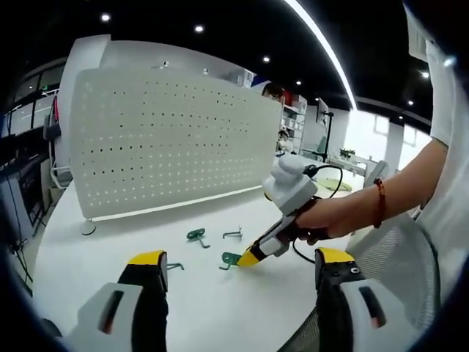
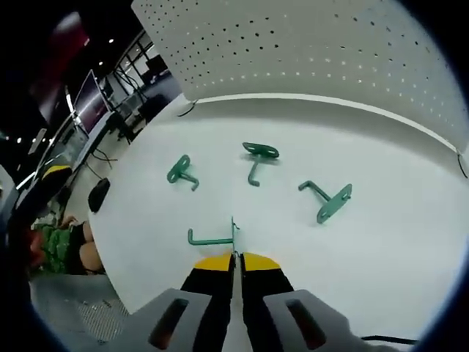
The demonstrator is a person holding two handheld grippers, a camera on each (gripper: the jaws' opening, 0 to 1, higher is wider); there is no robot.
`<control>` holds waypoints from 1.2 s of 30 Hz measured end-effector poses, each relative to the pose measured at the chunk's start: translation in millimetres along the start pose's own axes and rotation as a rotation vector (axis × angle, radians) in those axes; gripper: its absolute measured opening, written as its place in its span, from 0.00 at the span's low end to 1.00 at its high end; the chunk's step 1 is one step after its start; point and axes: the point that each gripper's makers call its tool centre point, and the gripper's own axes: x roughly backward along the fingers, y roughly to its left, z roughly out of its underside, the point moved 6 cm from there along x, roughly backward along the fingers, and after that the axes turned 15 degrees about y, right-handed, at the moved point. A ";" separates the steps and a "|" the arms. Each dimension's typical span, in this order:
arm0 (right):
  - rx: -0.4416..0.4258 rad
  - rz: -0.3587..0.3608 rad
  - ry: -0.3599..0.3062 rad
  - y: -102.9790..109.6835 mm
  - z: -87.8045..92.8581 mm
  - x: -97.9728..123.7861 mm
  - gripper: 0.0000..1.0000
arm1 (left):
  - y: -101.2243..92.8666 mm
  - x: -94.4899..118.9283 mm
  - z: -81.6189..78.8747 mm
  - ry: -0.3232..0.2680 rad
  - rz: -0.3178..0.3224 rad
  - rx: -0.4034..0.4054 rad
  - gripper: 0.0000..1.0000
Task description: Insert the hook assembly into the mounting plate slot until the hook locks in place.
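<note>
One hook in right tool, shank pointing left.

In the left gripper view the right tongs cover part of the green hook at their tips, while in the right gripper view the pegboard runs off the top edge.

A white table carries four green hooks and an upright white pegboard standing along its far edge. One hook lies to the left, a second in the middle, a third to the right, all apart. The fourth lies nearest the front edge.
</note>
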 end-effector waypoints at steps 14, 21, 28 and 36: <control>0.053 -0.013 -0.120 9.1 -11.2 21.1 0.02 | -2.4 3.3 -6.9 -0.050 0.013 0.041 0.83; 0.132 0.002 -0.191 15.3 -17.1 37.8 0.02 | -4.2 3.4 -11.6 -0.060 0.014 0.047 0.81; 0.155 -0.016 -0.253 20.5 -19.3 51.4 0.02 | -7.3 4.0 -16.7 -0.067 0.009 0.046 0.80; 0.195 -0.020 -0.317 27.5 -20.4 63.7 0.02 | -11.8 5.4 -22.5 -0.087 0.015 0.047 0.77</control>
